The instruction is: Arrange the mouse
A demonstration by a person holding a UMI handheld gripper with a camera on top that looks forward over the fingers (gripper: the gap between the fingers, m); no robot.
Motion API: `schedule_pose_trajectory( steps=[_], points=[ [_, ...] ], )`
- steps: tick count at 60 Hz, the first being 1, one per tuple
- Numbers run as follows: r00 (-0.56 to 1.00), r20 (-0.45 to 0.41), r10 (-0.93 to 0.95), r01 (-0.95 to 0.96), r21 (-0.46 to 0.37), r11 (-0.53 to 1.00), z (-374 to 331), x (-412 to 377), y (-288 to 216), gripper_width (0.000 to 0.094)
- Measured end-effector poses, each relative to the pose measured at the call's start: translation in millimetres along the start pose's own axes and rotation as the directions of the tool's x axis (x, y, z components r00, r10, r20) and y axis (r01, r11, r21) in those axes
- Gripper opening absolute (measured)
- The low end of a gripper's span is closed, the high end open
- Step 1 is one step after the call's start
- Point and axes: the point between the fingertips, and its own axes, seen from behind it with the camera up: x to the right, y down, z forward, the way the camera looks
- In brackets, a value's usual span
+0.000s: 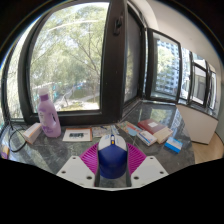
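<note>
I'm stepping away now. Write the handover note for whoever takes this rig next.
Gripper: shut on the mouse, a dark blue one, with both pink pads against its sides.
Mouse: between the fingers, above the desk; whether it is lifted or resting cannot be told.
Around: pink bottle beyond, on the left by the window; books on the right.
Done: mouse grasped.
Left: set it at its spot on the desk and release.

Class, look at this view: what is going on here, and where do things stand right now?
A hand-held claw grips a blue mouse between its two pink pads, raised over a cluttered desk by a window. Beyond the claw stand a pink bottle, a small box and stacked books. The mouse has not yet been set down.
</note>
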Motion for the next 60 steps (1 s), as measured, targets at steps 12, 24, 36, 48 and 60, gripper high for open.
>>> schedule_pose_trajectory(
  steps=[12, 24, 36, 48, 60],
  points=[
    [0.995, 0.087, 0.041, -0.06, 0.226, 0.972, -84.4, -94.8, -117.0, 0.0355],
    [0.967, 0.255, -0.001, -0.01, 0.042, 0.999, -95.8, -247.1, -7.4, 0.0355],
    [0.952, 0.303, -0.042, 0.109, -0.207, 0.972, -86.4, -319.2, 148.8, 0.04],
    [0.95, 0.306, -0.064, 0.15, -0.268, 0.952, -95.9, -328.7, 184.1, 0.0619],
    [0.955, 0.282, -0.09, 0.154, -0.212, 0.965, -144.3, -323.2, 144.6, 0.0861]
  ],
)
